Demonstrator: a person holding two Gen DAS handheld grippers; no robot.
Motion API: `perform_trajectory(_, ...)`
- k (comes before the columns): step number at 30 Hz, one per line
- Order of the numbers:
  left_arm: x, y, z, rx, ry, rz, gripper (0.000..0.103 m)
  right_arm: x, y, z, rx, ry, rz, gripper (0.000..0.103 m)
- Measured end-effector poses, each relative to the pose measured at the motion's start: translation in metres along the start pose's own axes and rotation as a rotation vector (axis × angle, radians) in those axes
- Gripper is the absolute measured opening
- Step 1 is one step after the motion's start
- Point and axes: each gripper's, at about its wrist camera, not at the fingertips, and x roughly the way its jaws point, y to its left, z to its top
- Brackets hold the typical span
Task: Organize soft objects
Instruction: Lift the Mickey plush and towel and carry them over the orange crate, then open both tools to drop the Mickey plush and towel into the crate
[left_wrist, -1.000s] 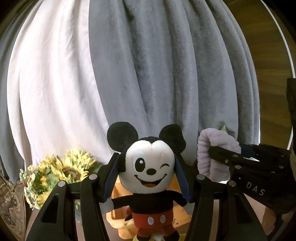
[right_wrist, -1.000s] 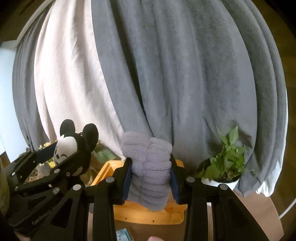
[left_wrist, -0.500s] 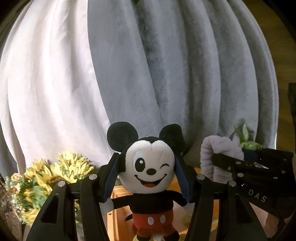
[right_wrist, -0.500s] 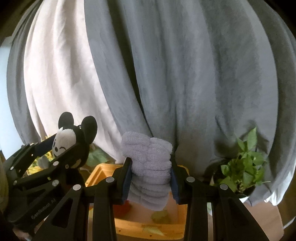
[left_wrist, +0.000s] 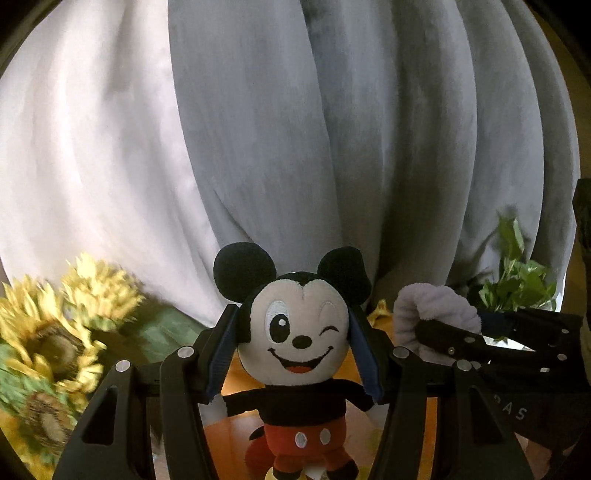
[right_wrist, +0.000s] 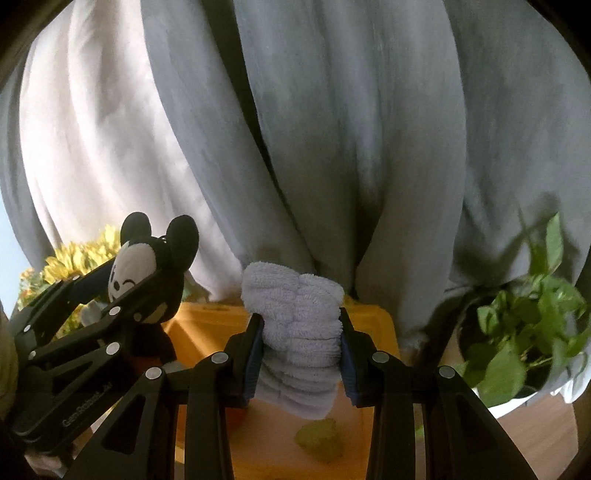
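Observation:
My left gripper (left_wrist: 297, 347) is shut on a Mickey Mouse plush (left_wrist: 299, 354), clamped at its head, body hanging down. It also shows at the left of the right wrist view (right_wrist: 136, 273). My right gripper (right_wrist: 301, 347) is shut on a folded lavender towel (right_wrist: 299, 332); the towel shows to the right in the left wrist view (left_wrist: 432, 310). Both held items hang over an open yellow bin (right_wrist: 207, 325), which holds a yellow-green soft item (right_wrist: 319, 439) and something red.
Grey and white curtains (right_wrist: 332, 147) hang close behind the bin. Sunflowers (left_wrist: 55, 332) stand at the left. A potted green plant (right_wrist: 524, 332) in a white pot stands at the right on a wooden surface.
Both grippers have moved forward and over the yellow bin, still holding the plush and the towel. The bin's inside, the sunflowers and the plant appear closer.

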Motion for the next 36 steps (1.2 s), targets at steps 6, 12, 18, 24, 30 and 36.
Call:
perform_trajectory(6, 0.028, -0.004, -0.018, -0.007, 0.066, -0.016, 0.057, 0.029, -0.005, -0.010, 0.008, 0.068, -0.002, 0.037)
perform_trajectory(12, 0.042, -0.011, -0.036, 0.010, 0.138, -0.030, 0.058, 0.044, -0.006, -0.023, -0.003, 0.130, -0.014, 0.037)
perform_trajectory(18, 0.041, -0.013, -0.045, 0.038, 0.185, -0.012, 0.061, 0.054, -0.010, -0.032, -0.019, 0.187, -0.018, 0.039)
perform_trajectory(24, 0.036, -0.005, -0.049, 0.017, 0.210, -0.007, 0.075, 0.058, -0.013, -0.036, -0.015, 0.208, -0.039, 0.055)
perform_trajectory(30, 0.019, -0.001, -0.048, 0.010, 0.189, 0.010, 0.083, 0.050, -0.014, -0.034, -0.009, 0.187, -0.051, 0.067)
perform_trajectory(36, -0.009, 0.000, -0.040, -0.008, 0.139, 0.046, 0.084, 0.030, -0.013, -0.029, 0.001, 0.137, -0.070, 0.071)
